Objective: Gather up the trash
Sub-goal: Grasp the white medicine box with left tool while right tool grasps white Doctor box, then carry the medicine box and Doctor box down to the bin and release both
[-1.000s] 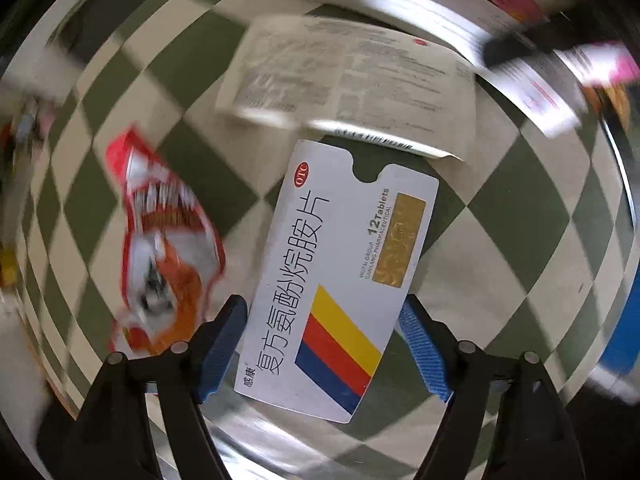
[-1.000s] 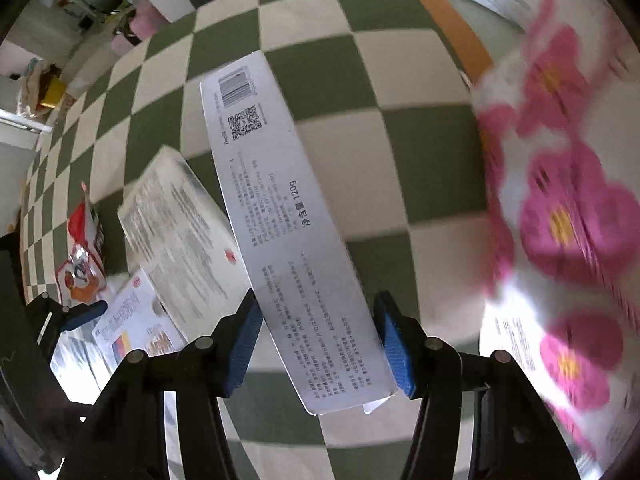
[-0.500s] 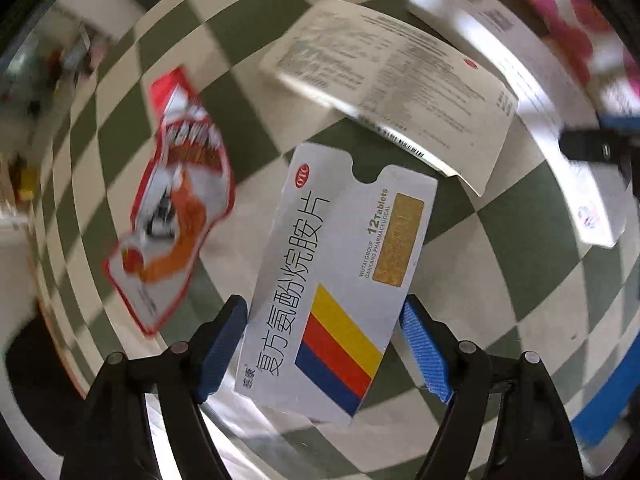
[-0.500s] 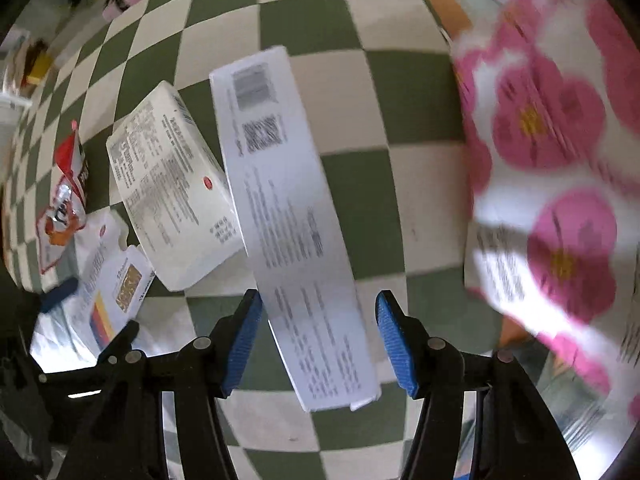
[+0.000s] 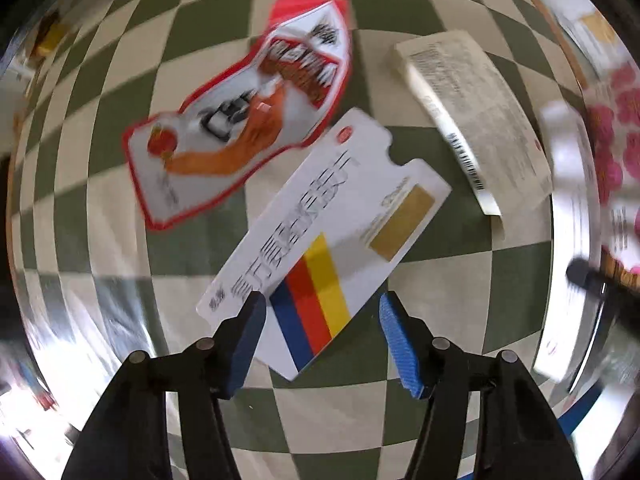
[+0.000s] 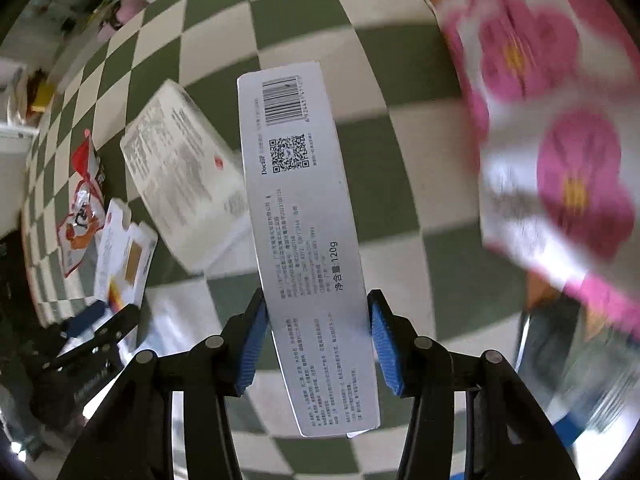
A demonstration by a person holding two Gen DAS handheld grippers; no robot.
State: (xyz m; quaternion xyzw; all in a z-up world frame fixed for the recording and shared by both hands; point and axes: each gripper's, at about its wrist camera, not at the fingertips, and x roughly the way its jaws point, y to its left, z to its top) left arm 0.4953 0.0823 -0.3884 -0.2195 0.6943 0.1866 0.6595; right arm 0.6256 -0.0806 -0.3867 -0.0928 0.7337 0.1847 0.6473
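Observation:
My left gripper [image 5: 322, 320] is shut on a flat white medicine box [image 5: 320, 236] with blue, red and yellow stripes, held above the checkered floor. A red and white snack wrapper [image 5: 240, 124] lies on the floor beyond it, and a white printed box [image 5: 476, 120] lies to the right. My right gripper [image 6: 316, 336] is shut on a long white toothpaste box [image 6: 304, 220] with a barcode. In the right wrist view the white printed box [image 6: 184, 176], the snack wrapper [image 6: 82, 200], the medicine box [image 6: 124, 256] and the left gripper [image 6: 100, 328] show at the left.
The floor [image 6: 304, 12] has green and cream checks. A white bag with pink flowers [image 6: 560, 128] fills the right side of the right wrist view and shows blurred at the right edge of the left wrist view [image 5: 612, 148]. Clutter stands far back left [image 6: 32, 96].
Both grippers have swung, each still holding its box. In the left wrist view the snack wrapper moved from left to top centre. The medicine box now sits tilted to the right between the fingers.

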